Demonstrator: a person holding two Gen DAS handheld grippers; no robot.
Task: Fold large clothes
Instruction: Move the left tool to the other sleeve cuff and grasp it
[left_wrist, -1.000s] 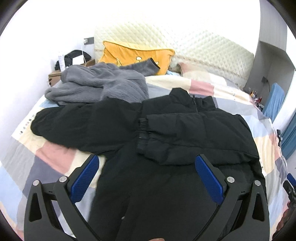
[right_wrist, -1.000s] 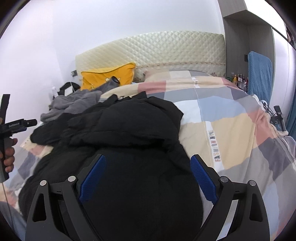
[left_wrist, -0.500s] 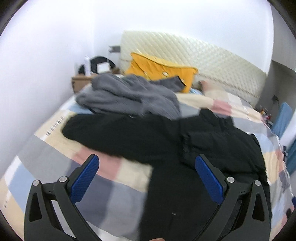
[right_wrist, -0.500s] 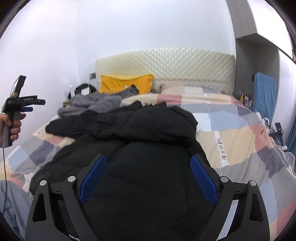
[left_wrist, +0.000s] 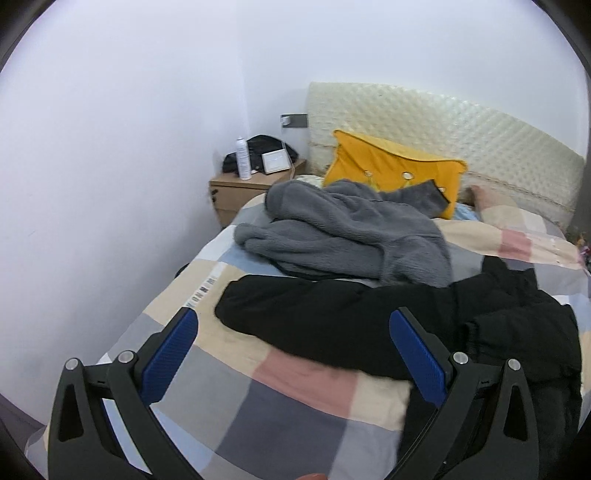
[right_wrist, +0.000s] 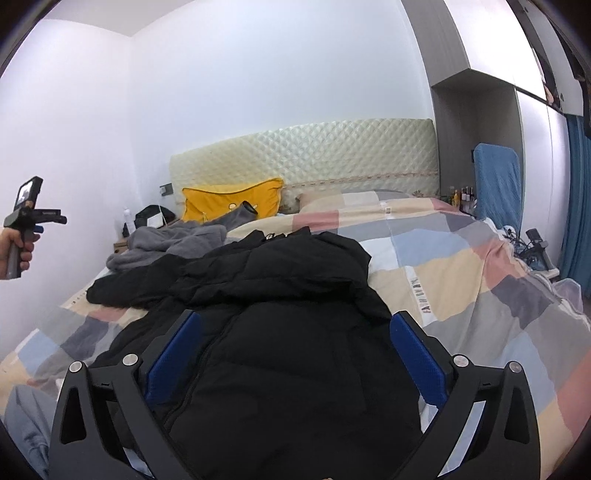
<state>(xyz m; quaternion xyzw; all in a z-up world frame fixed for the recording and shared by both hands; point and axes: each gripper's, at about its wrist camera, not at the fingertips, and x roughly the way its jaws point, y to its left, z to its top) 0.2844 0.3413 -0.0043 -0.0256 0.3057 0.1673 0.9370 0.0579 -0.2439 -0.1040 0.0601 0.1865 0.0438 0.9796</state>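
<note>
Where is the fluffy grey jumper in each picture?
Left wrist view: the grey jumper lies mid-picture on the bed, just behind the black jacket.
Right wrist view: the grey jumper is small, at the left middle, beyond the black jacket.
Shared landmark: the yellow pillow against the headboard, right behind the jumper.

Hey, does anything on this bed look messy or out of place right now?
Yes. The grey fleece garment lies crumpled against the yellow cushion, and the black puffer jacket is half folded, one sleeve still stretched across the checked duvet.
</note>
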